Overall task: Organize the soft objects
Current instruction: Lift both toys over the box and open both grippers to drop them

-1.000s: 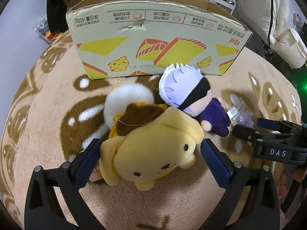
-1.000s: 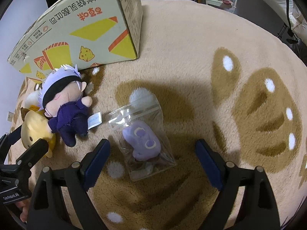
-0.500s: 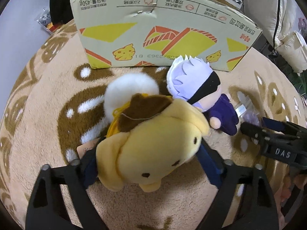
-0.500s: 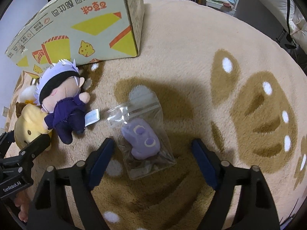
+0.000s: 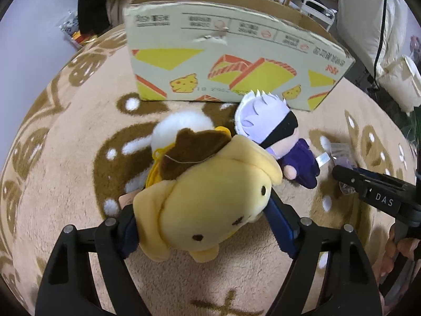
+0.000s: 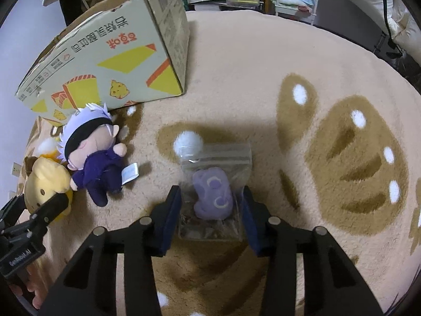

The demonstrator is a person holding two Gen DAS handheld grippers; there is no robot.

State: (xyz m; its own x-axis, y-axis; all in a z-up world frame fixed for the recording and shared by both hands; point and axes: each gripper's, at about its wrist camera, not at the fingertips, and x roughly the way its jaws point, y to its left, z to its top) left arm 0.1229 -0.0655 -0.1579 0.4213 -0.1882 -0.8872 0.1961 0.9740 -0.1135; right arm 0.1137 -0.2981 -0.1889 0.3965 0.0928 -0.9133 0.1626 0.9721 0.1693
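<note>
Two grippers tilt steeply down before the cardboard box (image 5: 236,60). The left gripper (image 5: 202,226) is closing on the yellow dog plush (image 5: 210,197); the right gripper (image 6: 210,216) clamps the bagged purple toy (image 6: 213,197), farther from the box.

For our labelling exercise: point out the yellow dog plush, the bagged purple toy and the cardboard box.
yellow dog plush (image 5: 210,208), left wrist view, on its face
bagged purple toy (image 6: 212,193), right wrist view, on its body
cardboard box (image 5: 184,60), left wrist view, on its front wall
</note>
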